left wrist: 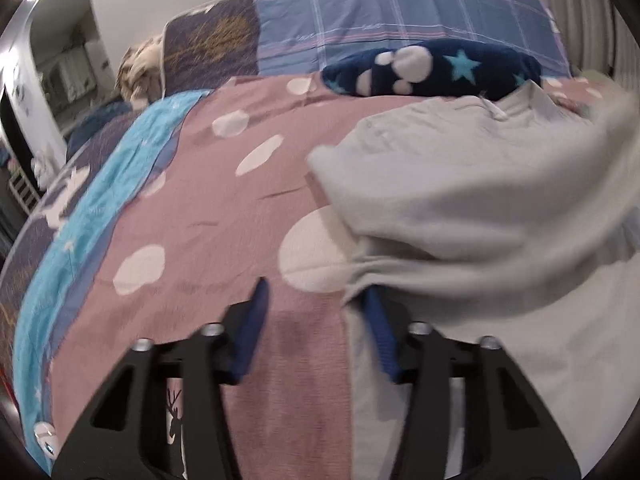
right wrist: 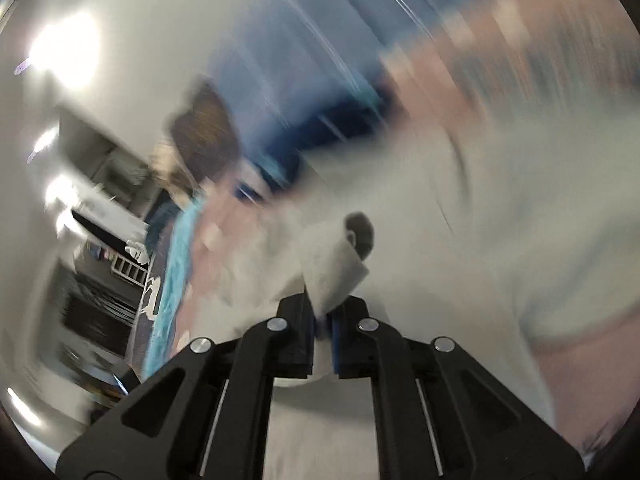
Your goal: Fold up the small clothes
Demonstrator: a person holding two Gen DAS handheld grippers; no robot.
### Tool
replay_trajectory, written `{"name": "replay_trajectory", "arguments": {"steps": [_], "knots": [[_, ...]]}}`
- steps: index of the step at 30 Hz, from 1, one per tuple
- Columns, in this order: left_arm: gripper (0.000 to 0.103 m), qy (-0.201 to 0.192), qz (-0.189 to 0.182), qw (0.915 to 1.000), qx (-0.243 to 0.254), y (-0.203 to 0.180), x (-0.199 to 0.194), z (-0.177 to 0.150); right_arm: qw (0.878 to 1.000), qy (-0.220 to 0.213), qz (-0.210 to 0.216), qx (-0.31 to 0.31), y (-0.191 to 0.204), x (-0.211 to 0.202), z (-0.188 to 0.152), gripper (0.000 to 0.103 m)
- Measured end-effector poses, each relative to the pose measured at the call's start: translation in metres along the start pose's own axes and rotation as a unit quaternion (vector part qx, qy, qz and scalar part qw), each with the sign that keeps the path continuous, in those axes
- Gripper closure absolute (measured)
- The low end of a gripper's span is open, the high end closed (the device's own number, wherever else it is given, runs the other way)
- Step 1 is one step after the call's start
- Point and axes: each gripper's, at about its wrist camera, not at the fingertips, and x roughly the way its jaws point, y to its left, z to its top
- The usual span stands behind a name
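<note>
A light grey garment (left wrist: 480, 184) lies rumpled on the right half of the bed, one flap lifted and blurred at the right edge. My left gripper (left wrist: 316, 288) is low over the bed at the garment's near left edge. Its blue fingers (left wrist: 256, 320) stand apart with only bedspread between them, and the garment's hem drapes over the right finger. My right gripper (right wrist: 325, 316) is shut on a folded corner of the grey garment (right wrist: 336, 268), which sticks up between the pads. The right wrist view is heavily smeared and tilted.
The bed carries a pink spotted bedspread (left wrist: 224, 208) with a turquoise strip (left wrist: 100, 208) along its left side. A navy star cushion (left wrist: 432, 68) and a blue plaid pillow (left wrist: 380, 20) lie at the far end. A doorway and furniture (left wrist: 24, 120) are at far left.
</note>
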Motion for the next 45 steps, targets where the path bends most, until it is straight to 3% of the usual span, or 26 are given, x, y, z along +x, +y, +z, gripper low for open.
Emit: {"name": "replay_trajectory", "arguments": {"steps": [1,2,3,4,5,7,10,15,17,21,23,24,25,27,29,30,31,35,37,39,45], "knots": [[0.063,-0.004,0.011,0.9998,0.015,-0.006,-0.001,-0.001,0.997,-0.033,-0.022,-0.059,0.016,-0.011,-0.003,0.091],[0.063,-0.004,0.017,0.9996,0.022,-0.009,-0.001,-0.001,0.995,-0.041,-0.037,-0.081,0.019,-0.015,-0.006,0.083],[0.063,-0.002,0.023,0.9993,0.028,-0.012,0.000,0.000,0.992,-0.027,-0.081,-0.098,0.017,-0.013,-0.013,0.053],[0.063,0.001,0.026,0.9992,0.031,-0.013,0.001,0.000,0.989,0.003,-0.117,-0.095,0.009,-0.003,-0.018,0.038],[0.063,0.003,0.026,0.9992,0.032,-0.013,0.002,0.000,0.985,0.048,-0.154,-0.067,-0.011,0.008,-0.025,0.040],[0.061,0.003,0.023,0.9994,0.027,-0.010,0.002,0.000,0.980,0.085,-0.179,0.000,-0.047,0.014,-0.036,0.048],[0.060,0.004,0.022,0.9995,0.021,-0.008,0.001,0.000,0.977,0.102,-0.174,0.065,-0.084,0.013,-0.048,0.048],[0.060,0.004,0.032,0.9990,0.030,-0.013,0.002,0.000,0.982,0.115,-0.139,0.052,-0.085,0.017,-0.039,0.046],[0.057,0.004,0.034,0.9990,0.029,-0.012,0.003,0.000,0.983,0.134,-0.116,0.048,-0.080,0.028,-0.030,0.041],[0.054,0.008,0.025,0.9995,0.017,-0.008,0.004,0.000,0.976,0.155,-0.148,0.035,-0.078,0.049,-0.022,0.037],[0.054,0.009,0.021,0.9997,0.012,-0.006,0.005,0.000,0.974,0.154,-0.167,0.001,-0.073,0.061,-0.020,0.043],[0.054,0.009,0.020,0.9997,0.011,-0.006,0.005,0.000,0.968,0.150,-0.195,-0.039,-0.065,0.066,-0.020,0.068],[0.054,0.008,0.020,0.9997,0.011,-0.006,0.005,0.000,0.965,0.145,-0.207,-0.074,-0.059,0.069,-0.019,0.100],[0.054,0.008,0.021,0.9997,0.012,-0.006,0.005,-0.001,0.957,0.122,-0.242,-0.108,-0.051,0.066,-0.015,0.098],[0.053,0.007,0.021,0.9997,0.011,-0.006,0.005,-0.001,0.961,0.088,-0.244,-0.100,-0.049,0.054,-0.006,0.088],[0.053,0.008,0.021,0.9997,0.011,-0.006,0.005,-0.001,0.964,0.086,-0.234,-0.092,-0.050,0.051,-0.003,0.070],[0.053,0.008,0.020,0.9997,0.010,-0.006,0.005,-0.001,0.968,0.092,-0.219,-0.083,-0.052,0.050,-0.002,0.059],[0.053,0.009,0.016,0.9998,0.007,-0.005,0.005,0.000,0.968,0.144,-0.190,-0.076,-0.058,0.060,-0.010,0.055],[0.053,0.009,0.015,0.9998,0.006,-0.005,0.005,-0.001,0.963,0.163,-0.196,-0.082,-0.061,0.072,-0.016,0.058],[0.053,0.009,0.015,0.9998,0.007,-0.005,0.005,-0.001,0.957,0.159,-0.216,-0.112,-0.057,0.082,-0.019,0.099],[0.053,0.007,0.022,0.9997,0.011,-0.007,0.005,-0.001,0.967,0.050,-0.221,-0.118,-0.038,0.067,0.009,0.097]]}}
